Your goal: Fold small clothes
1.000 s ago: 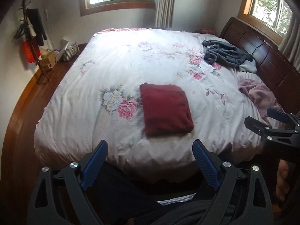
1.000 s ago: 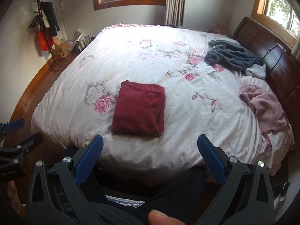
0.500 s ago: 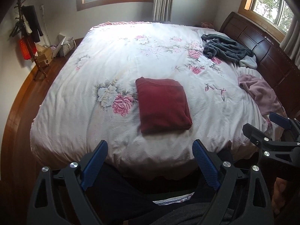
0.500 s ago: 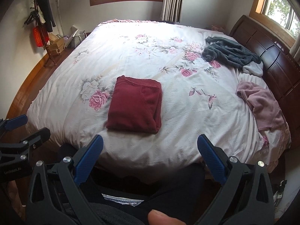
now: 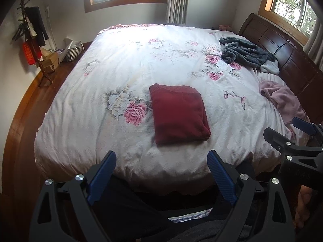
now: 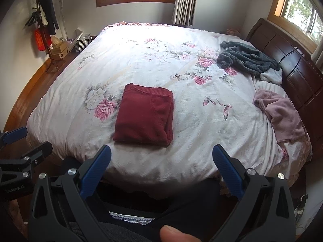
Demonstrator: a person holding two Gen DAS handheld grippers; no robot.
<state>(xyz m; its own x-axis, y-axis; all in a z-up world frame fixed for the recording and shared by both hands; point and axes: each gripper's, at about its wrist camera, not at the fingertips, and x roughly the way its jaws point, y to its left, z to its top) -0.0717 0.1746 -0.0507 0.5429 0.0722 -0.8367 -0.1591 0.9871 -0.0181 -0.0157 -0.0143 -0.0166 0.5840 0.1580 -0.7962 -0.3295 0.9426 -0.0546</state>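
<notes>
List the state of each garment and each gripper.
Red garment: folded, flat on the bed.
Grey garment: crumpled, unfolded.
Pink garment: crumpled, unfolded.
Left gripper: open, empty.
Right gripper: open, empty.

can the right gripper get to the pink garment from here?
Probably yes. The right hand-held gripper is open and empty, and the pink garment lies uncovered near the bed's right edge, nothing between.
</notes>
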